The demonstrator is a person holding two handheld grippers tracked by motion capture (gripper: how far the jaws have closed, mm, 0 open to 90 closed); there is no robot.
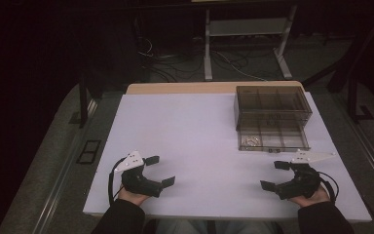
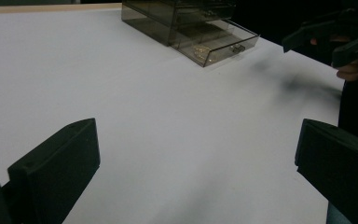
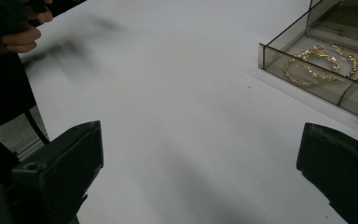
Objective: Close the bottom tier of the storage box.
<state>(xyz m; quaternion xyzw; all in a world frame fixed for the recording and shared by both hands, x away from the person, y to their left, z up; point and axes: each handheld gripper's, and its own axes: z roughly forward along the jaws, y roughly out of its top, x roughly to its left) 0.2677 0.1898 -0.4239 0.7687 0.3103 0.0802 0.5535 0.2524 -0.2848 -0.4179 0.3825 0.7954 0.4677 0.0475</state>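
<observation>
A white table (image 1: 199, 146) sat in the middle of the high view. A dark see-through box (image 1: 271, 105) stood in the upper right part of the table. Its bottom drawer (image 1: 272, 139) was pulled out toward the person. The drawer had little walls that cut it into small parts. Two gold hoops (image 3: 318, 65) lay in the part at the drawer's left front corner. In the right gripper view the hoops were in the upper right of the frame, one lying partly over the other.

The left gripper (image 1: 159, 170) was at the lower left of the high view, held in a hand (image 1: 131, 197) at the near edge of the table. Its two black jaws were spread wide, with nothing between them. It was well apart from the box.

The right gripper (image 1: 274, 174) was at the lower right of the high view, held in the other hand (image 1: 311, 197). Its jaws were spread wide too, and held nothing. It was near the front of the drawer but not touching it.

In the left gripper view, the box and drawer were at the top middle of the frame, and the right gripper was at the upper right. Both sleeves were dark.
</observation>
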